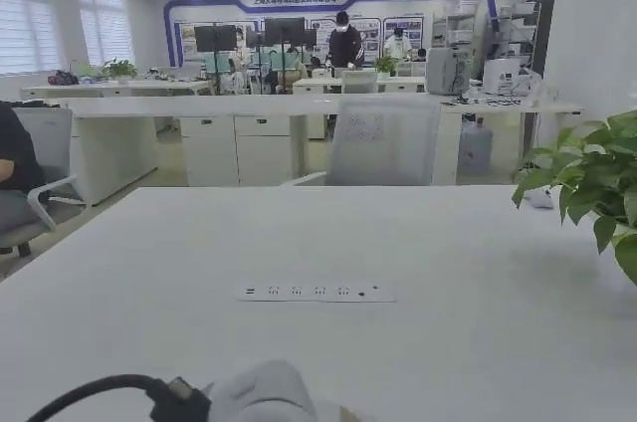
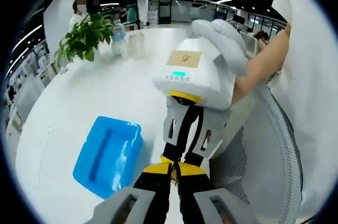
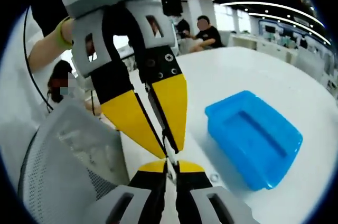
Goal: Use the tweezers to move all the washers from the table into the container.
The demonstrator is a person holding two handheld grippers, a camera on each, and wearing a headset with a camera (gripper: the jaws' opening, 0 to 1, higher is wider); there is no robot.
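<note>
Two tools nose to nose beside the container [image 3: 253, 137]

Your left tool [image 3: 167, 151] and right tool [image 3: 170, 170] meet tip to tip just above the bench [image 1: 448, 273], at its near edge. The left tool's jaws are drawn narrow on the tweezers [image 3: 152, 122], a thin dark strip running down between the yellow fingers to a pale point. The right tool's jaws are narrow too, closed in around that point. You cannot tell whether they actually grip it.

The blue container sits on the bench near the tools, off to one side. One washer [image 3: 214, 176] lies on the bench just beside the container's near corner, outside it. It is tiny and hard to make out. Glare blurs the container's floor, so you cannot tell what lies inside.

A mesh chair [image 2: 259, 166] crowds in close behind the tools at the bench edge. A plant [image 2: 82, 36] and a bottle [image 2: 120, 39] stand farther off on the bench, well apart from the work. In your head view a socket strip [image 1: 314, 292] lies mid-bench. A black cable [image 1: 90, 394] and a white housing [image 1: 264, 387] are cut off by the lower edge, and you cannot tell which tool they belong to. People sit and stand at other desks far behind.
</note>
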